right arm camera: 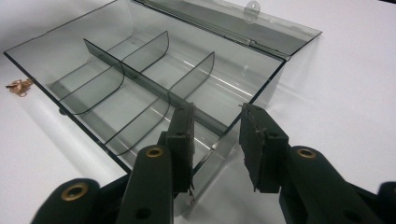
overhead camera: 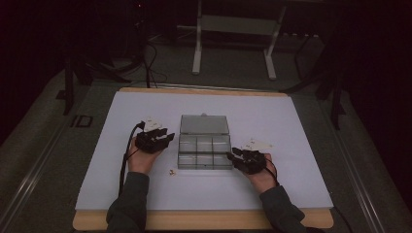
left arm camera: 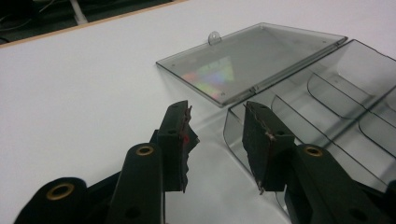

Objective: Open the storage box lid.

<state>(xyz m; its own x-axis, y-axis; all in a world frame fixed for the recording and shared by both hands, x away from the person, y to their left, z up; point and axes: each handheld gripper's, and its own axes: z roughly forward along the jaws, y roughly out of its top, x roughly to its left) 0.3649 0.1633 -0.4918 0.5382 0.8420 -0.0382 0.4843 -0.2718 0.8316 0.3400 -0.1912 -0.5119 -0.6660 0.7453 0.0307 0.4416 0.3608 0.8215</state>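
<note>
Organizer box (overhead camera: 204,154): clear smoked plastic, six compartments in two rows of three, sits mid-table on the white board (overhead camera: 291,121), lid (overhead camera: 204,124) flipped fully back and lying flat on the board behind the tray, latch tab at the lid's far edge. All compartments that show look bare. Left gripper (overhead camera: 167,136) hovers just off the box's left side near the hinge corner; in the left gripper view its jaws are spread with nothing between them, box corner wall just beyond the tips, no contact that I can see. Right gripper (overhead camera: 230,154) is at the box's right wall, front half; in the right gripper view its jaws are spread and straddle that wall's corner, one jaw over the tray side, one outside, pads not pressing on it. Small copper-coloured metal piece (overhead camera: 172,172) lies on the board just off the box's front-left corner, apart from the box; too small to identify further.
</note>
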